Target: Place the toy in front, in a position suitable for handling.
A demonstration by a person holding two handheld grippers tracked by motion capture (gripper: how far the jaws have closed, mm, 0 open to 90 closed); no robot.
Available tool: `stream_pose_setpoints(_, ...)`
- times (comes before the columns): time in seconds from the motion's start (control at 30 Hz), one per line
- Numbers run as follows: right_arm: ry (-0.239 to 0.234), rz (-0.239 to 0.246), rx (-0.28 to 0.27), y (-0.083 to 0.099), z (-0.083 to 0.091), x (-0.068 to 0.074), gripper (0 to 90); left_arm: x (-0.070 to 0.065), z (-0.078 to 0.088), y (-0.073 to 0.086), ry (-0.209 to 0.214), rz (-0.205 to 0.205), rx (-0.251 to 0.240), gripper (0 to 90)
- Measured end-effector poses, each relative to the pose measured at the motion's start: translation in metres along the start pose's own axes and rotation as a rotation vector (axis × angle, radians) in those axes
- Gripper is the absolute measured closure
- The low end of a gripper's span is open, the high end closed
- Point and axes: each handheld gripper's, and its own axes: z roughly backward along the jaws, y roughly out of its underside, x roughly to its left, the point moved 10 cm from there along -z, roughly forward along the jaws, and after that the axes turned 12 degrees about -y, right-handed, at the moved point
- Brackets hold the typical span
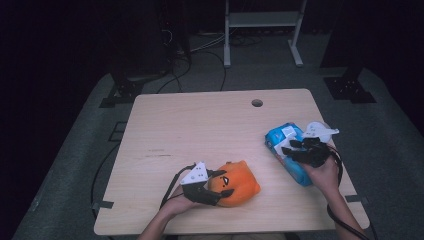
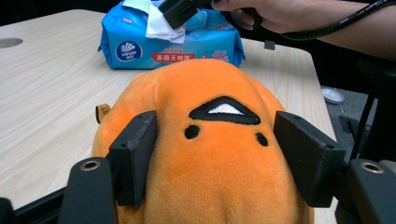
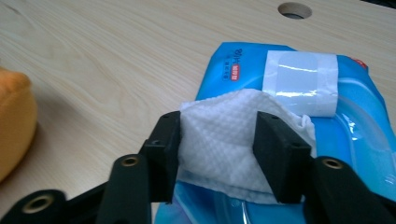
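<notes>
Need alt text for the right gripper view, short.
The right hand-held gripper has its two black jaws either side of a white textured wet wipe sticking up from a blue plastic wipes pack on a light wooden table. An orange plush toy edges in at left; a round hole sits in the tabletop behind.

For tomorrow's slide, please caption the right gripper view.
Right tool closing on a white textured wet wipe pulled from the blue plastic wipes pack on the wooden table.

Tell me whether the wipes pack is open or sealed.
Open: a white wipe sticks out of the blue pack.
</notes>
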Motion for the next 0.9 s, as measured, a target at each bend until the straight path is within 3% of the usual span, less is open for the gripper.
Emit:
stream_pose_setpoints(0.03,0.034,0.020,0.017,0.002,-0.003,-0.001,57.5,0.000,0.000,0.000,-0.002,-0.003,0.000,32.2)
stream_pose_setpoints(0.13,0.054,0.021,0.021,0.003,-0.003,-0.002,60.7,-0.001,0.000,0.000,-0.003,-0.008,0.000,31.9)
stream_pose_setpoints(0.33,0.090,0.002,0.022,0.003,0.001,-0.007,76.6,-0.001,0.001,0.001,-0.003,-0.013,0.000,31.3)
stream_pose_setpoints(0.57,0.078,-0.023,0.004,0.000,0.005,-0.008,81.7,-0.001,0.001,0.001,0.000,-0.009,-0.002,30.6)
stream_pose_setpoints(0.9,-0.010,-0.069,-0.115,-0.019,0.034,0.002,84.0,-0.001,0.001,0.001,-0.002,-0.013,-0.001,29.5)
